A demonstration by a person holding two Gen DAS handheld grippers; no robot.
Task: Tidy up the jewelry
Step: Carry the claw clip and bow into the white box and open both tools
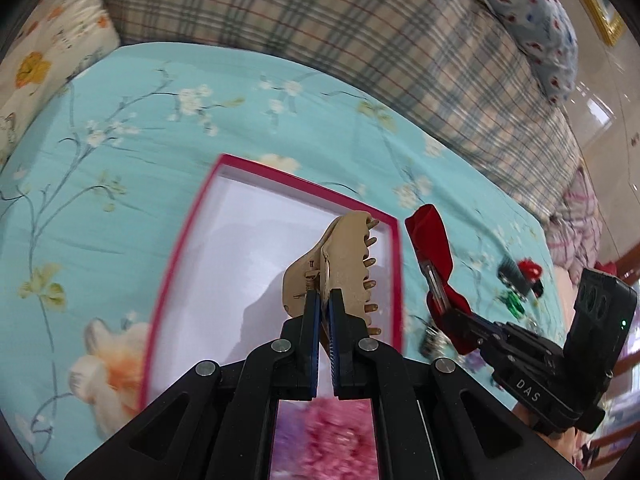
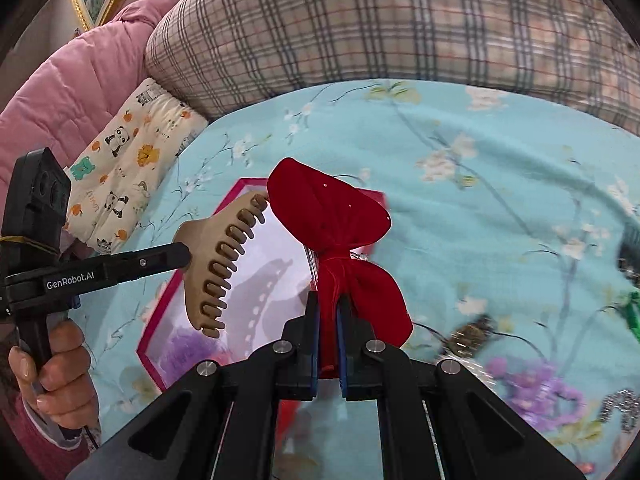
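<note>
My left gripper [image 1: 325, 296] is shut on a beige claw hair clip [image 1: 344, 264], held in the air over the white inside of a pink-rimmed box [image 1: 192, 224]. In the right wrist view the same beige claw clip [image 2: 216, 264] hangs from the left gripper [image 2: 182, 256] over the pink-rimmed box [image 2: 158, 312]. My right gripper [image 2: 327, 300] is shut on the knot of a red velvet bow clip [image 2: 332, 216], raised just right of the box. The left wrist view shows the red bow [image 1: 432, 248] in the right gripper [image 1: 452, 316] beside the box's right edge.
The box lies on a turquoise floral bedsheet [image 1: 120, 128]. Several small hair accessories, red, green and glittery [image 1: 516, 280], lie on the sheet to the right. A plaid cushion [image 2: 380, 24] lines the back; a panda-print pillow [image 2: 128, 160] sits at left. A person's hand [image 2: 52, 372] grips the left handle.
</note>
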